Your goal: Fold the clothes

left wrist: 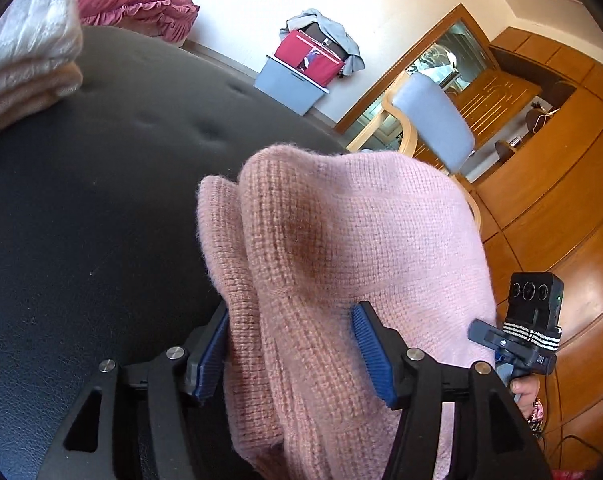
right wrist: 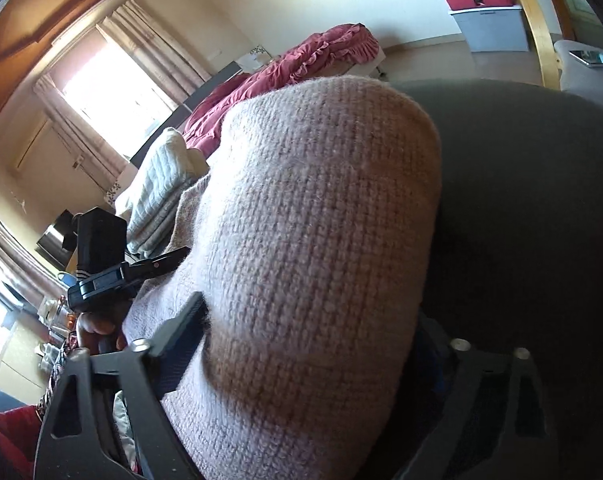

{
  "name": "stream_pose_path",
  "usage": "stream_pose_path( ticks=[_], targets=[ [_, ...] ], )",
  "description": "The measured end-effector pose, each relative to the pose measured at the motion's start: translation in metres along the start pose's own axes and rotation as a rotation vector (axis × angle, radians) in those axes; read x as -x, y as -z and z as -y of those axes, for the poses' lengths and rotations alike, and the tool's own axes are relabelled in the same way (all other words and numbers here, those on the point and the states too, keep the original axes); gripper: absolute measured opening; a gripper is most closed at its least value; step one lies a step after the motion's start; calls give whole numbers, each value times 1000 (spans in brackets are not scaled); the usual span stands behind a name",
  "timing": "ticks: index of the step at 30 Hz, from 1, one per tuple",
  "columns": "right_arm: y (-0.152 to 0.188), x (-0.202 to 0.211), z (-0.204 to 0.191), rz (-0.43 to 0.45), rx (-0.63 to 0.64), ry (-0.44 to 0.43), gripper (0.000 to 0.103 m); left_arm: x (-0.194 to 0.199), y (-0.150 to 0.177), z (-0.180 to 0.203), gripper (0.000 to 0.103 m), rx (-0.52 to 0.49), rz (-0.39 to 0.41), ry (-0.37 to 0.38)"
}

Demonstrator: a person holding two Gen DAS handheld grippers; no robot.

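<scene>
Pink knit sweater (left wrist: 341, 248) hangs bunched between both tools, raised over the dark cushioned surface (left wrist: 101, 200). Its gathered edge runs crosswise from the left gripper (left wrist: 297, 344), whose blue pads pinch a thick fold, to the right gripper (right wrist: 301, 344), likewise closed on cloth. Both sit equally near; folded knits (left wrist: 25, 64) lie stacked well apart.

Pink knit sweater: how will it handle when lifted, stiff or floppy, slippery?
The pink knit sweater is probably floppy: it bulges and folds between the left claw pads. Likely not slippery, given the fuzzy, coarse knit against ribbed blue pads. Bulky folds may sag or shift in the right claw too.
</scene>
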State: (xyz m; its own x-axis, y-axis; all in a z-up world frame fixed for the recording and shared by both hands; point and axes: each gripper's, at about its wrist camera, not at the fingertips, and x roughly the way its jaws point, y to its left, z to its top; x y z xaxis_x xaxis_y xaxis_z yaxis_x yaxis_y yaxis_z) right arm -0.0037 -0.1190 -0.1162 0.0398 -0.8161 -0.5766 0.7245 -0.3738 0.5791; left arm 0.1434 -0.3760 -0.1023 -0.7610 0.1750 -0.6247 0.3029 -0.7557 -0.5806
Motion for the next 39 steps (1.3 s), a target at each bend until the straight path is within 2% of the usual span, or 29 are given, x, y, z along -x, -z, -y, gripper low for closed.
stream_pose_path(
  ticks=[1,4,7,12,17,20,23,26,28,33,36,37,39],
  targets=[
    [1,0,1,1,-8,-5,80,0,0,0,58,2,0,0],
    [2,3,3,13,-22,-26,72,0,2,-2,40,17,0,40],
    [0,5,1,27,-19,-32,68,5,6,3,33,6,32,48],
    [-11,9,-19,44,14,-66,65,30,15,25,31,-105,128,84],
    [-23,15,-47,61,50,-119,63,62,15,25,31,-99,195,138],
    [-33,12,-68,62,79,-146,63,102,11,11,31,-97,273,143],
    [-62,-6,-111,45,152,-183,63,145,-5,5,31,-102,363,131],
    [-95,-28,-155,35,216,-236,63,192,-36,-3,31,-117,464,81],
    [-130,-48,-195,36,290,-281,63,227,-55,-11,31,-127,535,29],
    [-202,-108,-272,35,398,-399,63,305,-92,-50,32,-78,691,-110],
    [-239,-173,-307,8,433,-454,63,323,-117,-96,32,-1,716,-206],
    [-244,-201,-310,-24,427,-449,63,324,-123,-114,32,32,712,-240],
    [-254,-255,-315,-89,414,-439,63,312,-126,-165,33,127,655,-317]
  ],
)
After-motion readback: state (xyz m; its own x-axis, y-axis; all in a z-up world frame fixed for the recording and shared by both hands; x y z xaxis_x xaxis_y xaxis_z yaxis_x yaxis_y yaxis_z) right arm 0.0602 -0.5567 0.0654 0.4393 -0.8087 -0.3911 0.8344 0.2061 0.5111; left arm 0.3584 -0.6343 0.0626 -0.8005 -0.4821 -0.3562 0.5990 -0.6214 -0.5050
